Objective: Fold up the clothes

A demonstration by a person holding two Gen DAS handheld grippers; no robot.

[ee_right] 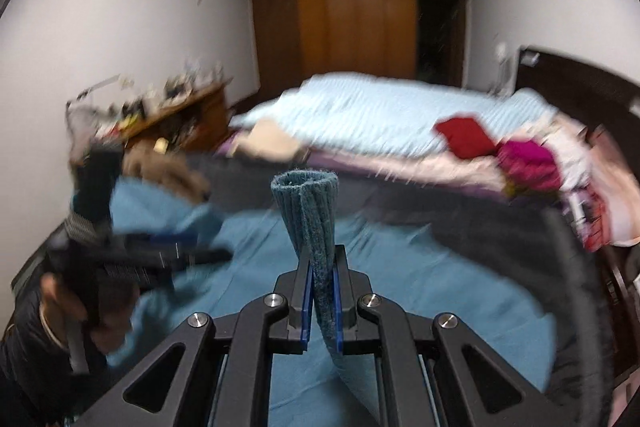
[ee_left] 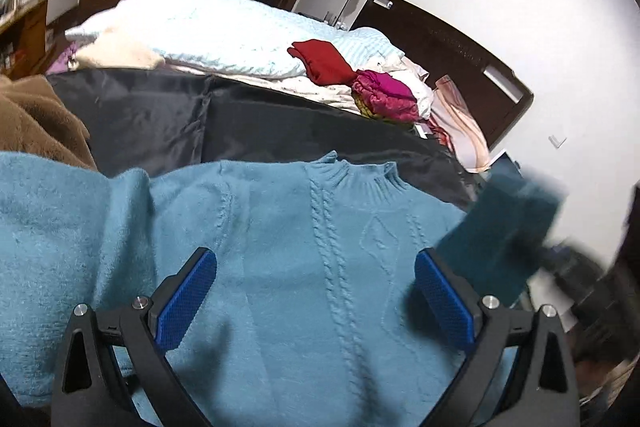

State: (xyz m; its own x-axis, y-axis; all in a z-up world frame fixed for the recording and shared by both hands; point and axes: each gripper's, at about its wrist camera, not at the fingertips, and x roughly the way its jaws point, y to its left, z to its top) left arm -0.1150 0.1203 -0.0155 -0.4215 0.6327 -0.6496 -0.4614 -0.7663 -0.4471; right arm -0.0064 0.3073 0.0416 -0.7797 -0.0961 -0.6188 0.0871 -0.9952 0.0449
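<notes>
The right gripper [ee_right: 322, 303] is clamped on the sleeve cuff [ee_right: 306, 195], lifted above the blue sweater [ee_left: 288, 227]. The left gripper [ee_left: 316, 291] hangs wide apart over the sweater's chest. The sweater lies flat on the dark sheet [ee_left: 160, 115]. I think a sleeve fold is going on; next, lay the cuff across the chest.

The bed [ee_left: 404, 131] carried a dark sheet [ee_left: 160, 119] across its near side, and a light-blue sweater [ee_left: 280, 239] lay spread flat on that. Farther back a pale blue quilt [ee_left: 224, 35] covered the bed, with a red garment [ee_left: 324, 63] and a magenta one [ee_left: 386, 97] lying beside it.
</notes>
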